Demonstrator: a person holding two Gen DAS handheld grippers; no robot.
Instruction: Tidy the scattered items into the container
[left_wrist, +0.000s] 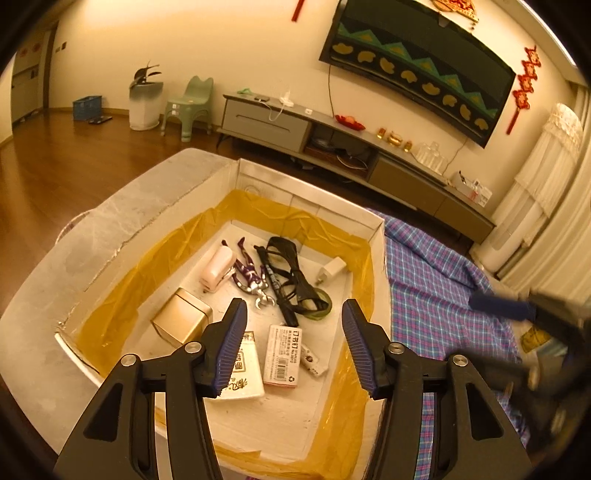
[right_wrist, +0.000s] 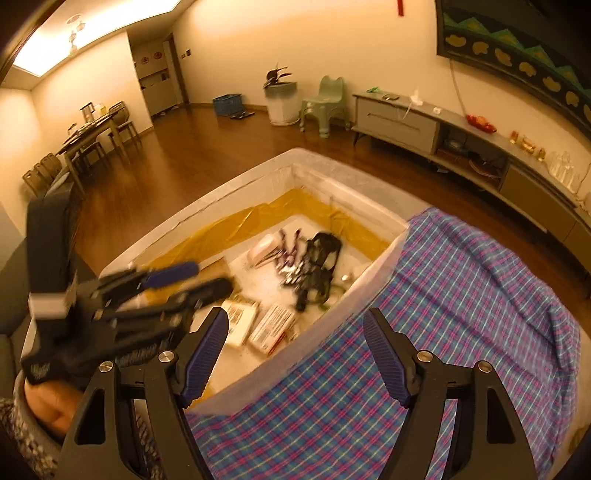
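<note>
The container is a white box (left_wrist: 377, 236) lined with yellow tape, also seen in the right wrist view (right_wrist: 369, 218). Inside lie a gold tin (left_wrist: 183, 317), a white packet (left_wrist: 247, 373), a staple box (left_wrist: 282, 354), black glasses (left_wrist: 291, 273), a purple toy figure (left_wrist: 249, 275), a white stapler (left_wrist: 218, 267) and a white plug (left_wrist: 332, 269). My left gripper (left_wrist: 294, 306) hangs open over the box, holding nothing. My right gripper (right_wrist: 297, 317) is open and empty above the box's near wall and a plaid cloth (right_wrist: 461, 295). The left gripper (right_wrist: 208, 276) shows blurred there.
The box sits on a grey stone-look table (left_wrist: 110, 229), with the plaid cloth (left_wrist: 436, 280) draped to its right. Beyond are wooden floor, a long TV cabinet (left_wrist: 269, 122), a green chair (right_wrist: 325, 107), a white bin (right_wrist: 282, 103) and a dining table (right_wrist: 92, 129).
</note>
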